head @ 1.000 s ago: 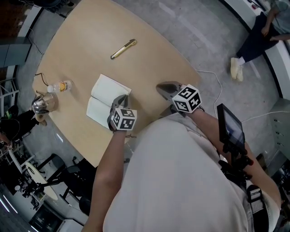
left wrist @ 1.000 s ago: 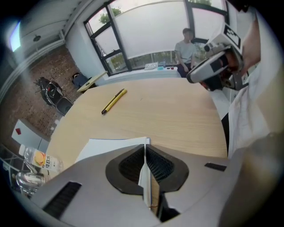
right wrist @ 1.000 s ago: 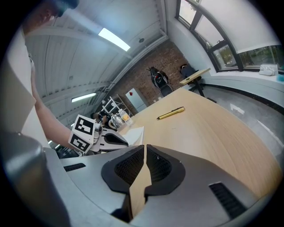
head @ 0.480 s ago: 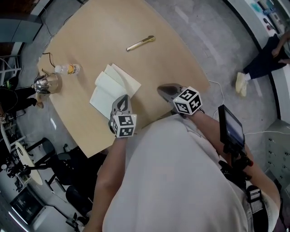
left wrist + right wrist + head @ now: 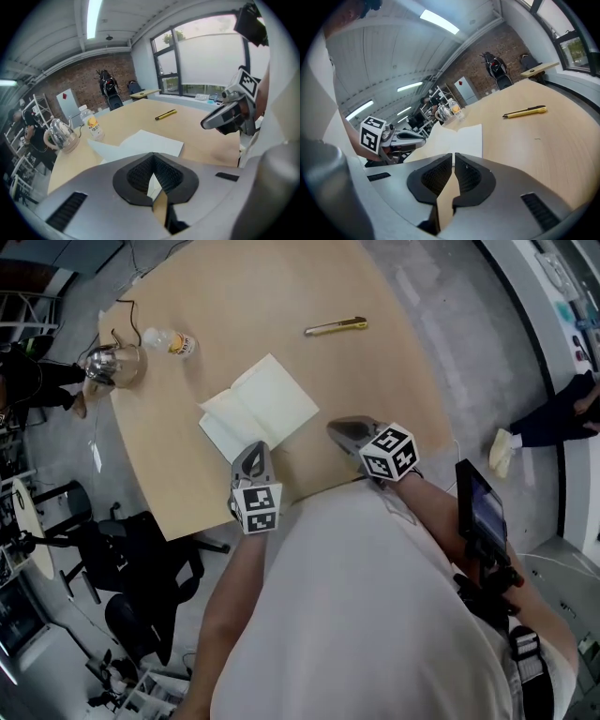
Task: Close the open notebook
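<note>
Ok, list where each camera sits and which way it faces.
Head view: on the person's head, steeply down at table and notebook; torso, forearms, left gripper, right gripper show.
Left gripper view: on the left gripper, across the notebook; its shut jaws show.
Right gripper view: on the right gripper, toward the notebook; its shut jaws show.
Shared: both gripper views catch the yellow pen.

Wide-open table, clutter only in the left corner

The notebook (image 5: 258, 409) sits mid-table with bare wood all round: a broad lane beyond it to the table's (image 5: 281, 287) far edge, another on its right, with only the slim yellow tool (image 5: 335, 327) lying farther off. The left corner is crowded, bottle (image 5: 171, 341) and kettle (image 5: 112, 363) side by side, cable (image 5: 120, 313) trailing. At the near edge, the left gripper (image 5: 251, 450) is by the notebook's corner and the right gripper (image 5: 337, 427) is well apart, with open wood between.
</note>
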